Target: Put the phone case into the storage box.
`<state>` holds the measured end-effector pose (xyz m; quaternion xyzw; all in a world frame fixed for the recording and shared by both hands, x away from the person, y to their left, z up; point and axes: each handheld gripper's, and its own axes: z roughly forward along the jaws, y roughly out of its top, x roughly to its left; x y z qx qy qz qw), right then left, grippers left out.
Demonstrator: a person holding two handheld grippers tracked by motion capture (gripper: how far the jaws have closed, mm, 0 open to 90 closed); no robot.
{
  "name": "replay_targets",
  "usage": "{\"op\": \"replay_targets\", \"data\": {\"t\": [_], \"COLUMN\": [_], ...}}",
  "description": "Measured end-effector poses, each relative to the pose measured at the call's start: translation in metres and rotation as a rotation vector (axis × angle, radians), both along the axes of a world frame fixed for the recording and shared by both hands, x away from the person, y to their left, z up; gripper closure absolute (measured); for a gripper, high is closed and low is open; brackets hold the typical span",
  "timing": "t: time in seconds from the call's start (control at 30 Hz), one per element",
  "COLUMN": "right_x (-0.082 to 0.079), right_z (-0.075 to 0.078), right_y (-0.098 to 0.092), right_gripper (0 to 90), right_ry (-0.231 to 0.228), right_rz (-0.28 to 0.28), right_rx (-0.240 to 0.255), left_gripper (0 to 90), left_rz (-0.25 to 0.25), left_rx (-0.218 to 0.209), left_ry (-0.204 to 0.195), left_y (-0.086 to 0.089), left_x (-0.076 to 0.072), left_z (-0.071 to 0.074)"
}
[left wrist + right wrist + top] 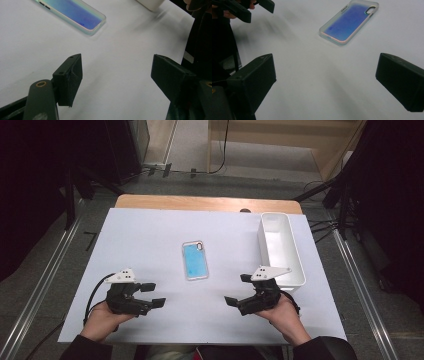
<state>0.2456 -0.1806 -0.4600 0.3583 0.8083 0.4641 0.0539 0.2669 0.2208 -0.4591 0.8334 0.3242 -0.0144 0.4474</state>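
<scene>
With both the left gripper (155,294) and right gripper (235,290) spread and empty, the flat translucent blue phone case (194,260) at frame centre on the white surface (150,235) could be skidded away if pinched off-centre.

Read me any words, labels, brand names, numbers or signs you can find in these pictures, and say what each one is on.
There are none to read.
Phone case: blue, iridescent back, no print visible.
White bin: plain walls, no label.
White table cover: blank.
Left gripper and right gripper: black jaws and grey plates, no markings legible.
</scene>
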Motion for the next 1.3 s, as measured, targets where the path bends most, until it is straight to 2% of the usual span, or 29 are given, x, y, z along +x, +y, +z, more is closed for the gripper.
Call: {"op": "replay_targets", "data": {"t": [0.83, 1.17, 1.3], "right_x": [0.016, 0.023, 0.027], "right_z": [-0.001, 0.0, 0.001], "right_y": [0.022, 0.03, 0.032], "right_gripper": [1.7, 1.8, 1.8], "right_ry": [0.012, 0.021, 0.011], "right_rz": [-0.053, -0.084, -0.103], "right_rx": [-0.035, -0.027, -0.03], "left_gripper": [25.0, 25.0, 25.0], "left_rz": [-0.006, 0.001, -0.001], "left_rx": [-0.002, -0.008, 0.008], "left_ry": [0.005, 0.006, 0.0], "left_y": [0.0, 0.0, 0.0], "left_x": [0.0, 0.0, 0.0], "left_z": [0.001, 0.0, 0.001]}}
